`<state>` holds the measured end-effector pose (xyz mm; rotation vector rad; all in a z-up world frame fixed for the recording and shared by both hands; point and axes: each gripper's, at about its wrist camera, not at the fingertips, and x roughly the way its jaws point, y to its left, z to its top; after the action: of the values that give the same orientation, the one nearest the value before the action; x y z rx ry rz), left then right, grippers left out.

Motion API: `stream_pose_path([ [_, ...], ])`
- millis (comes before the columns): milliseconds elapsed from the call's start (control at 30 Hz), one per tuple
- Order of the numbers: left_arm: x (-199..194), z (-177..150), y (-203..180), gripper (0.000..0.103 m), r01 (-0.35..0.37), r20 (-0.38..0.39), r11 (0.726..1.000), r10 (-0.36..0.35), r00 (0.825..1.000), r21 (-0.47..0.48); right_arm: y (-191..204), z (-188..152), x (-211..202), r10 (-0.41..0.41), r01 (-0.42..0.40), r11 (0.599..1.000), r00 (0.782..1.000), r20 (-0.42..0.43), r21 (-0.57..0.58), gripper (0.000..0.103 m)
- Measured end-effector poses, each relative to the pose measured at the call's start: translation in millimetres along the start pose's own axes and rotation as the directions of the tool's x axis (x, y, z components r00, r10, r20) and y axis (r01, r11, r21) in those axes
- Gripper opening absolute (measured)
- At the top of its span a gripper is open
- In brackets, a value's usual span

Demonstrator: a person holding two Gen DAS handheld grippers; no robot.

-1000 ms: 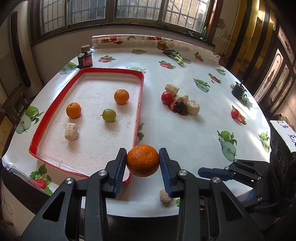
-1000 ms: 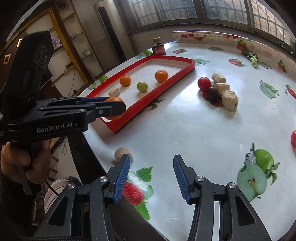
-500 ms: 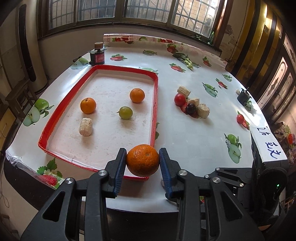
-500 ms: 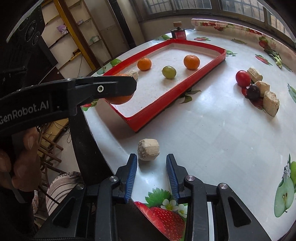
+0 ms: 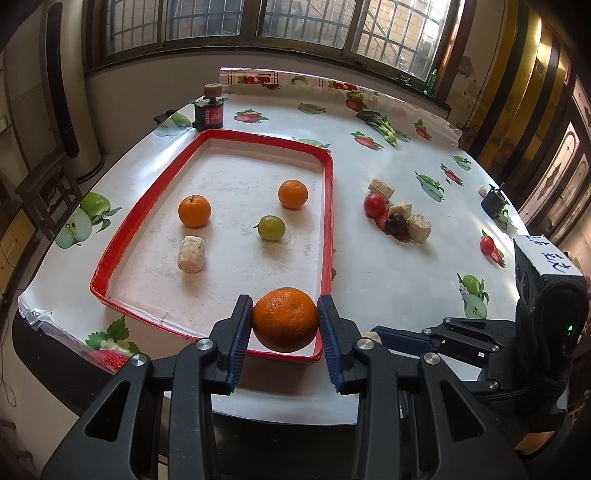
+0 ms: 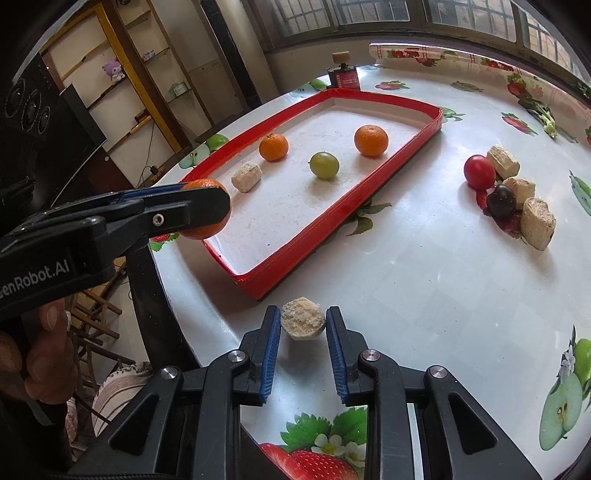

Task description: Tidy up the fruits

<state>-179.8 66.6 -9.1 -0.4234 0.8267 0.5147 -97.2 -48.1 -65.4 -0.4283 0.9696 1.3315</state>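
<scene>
tray (image 5: pixel 328 206): 4 items in | pile (image 5: pixel 397 216) R of tray | bottle (image 5: pixel 209 110) behind tray

Left gripper (image 5: pixel 284 319) clamped on round orange mandarin (image 5: pixel 284 318) over near rim of red-edged rectangular tray (image 5: pixel 327 206) holding two smaller oranges, green fruit, beige chunk.

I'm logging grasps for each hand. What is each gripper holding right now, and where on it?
The left gripper clamps an orange across its sides. The right gripper is shut on a beige chunk on the table, pads on its two sides.

Barred windows (image 5: pixel 258 18), wall shelves (image 6: pixel 147 74)
</scene>
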Motion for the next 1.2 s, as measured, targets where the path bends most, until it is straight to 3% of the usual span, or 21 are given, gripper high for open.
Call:
stream_pose_path([
  [433, 8, 7, 10, 0.034, -0.013, -0.006, 1.0, 0.013, 1.0, -0.011, -13, 27, -15, -0.012, 0.01, 1.0, 0.998, 0.055, 0.02, 0.026],
  [1200, 27, 30, 32, 0.034, -0.04, -0.023, 0.999, 0.039, 0.999, -0.035, -22, 75, -4, -0.008, 0.008, 1.0, 0.997, 0.079, 0.001, 0.026],
])
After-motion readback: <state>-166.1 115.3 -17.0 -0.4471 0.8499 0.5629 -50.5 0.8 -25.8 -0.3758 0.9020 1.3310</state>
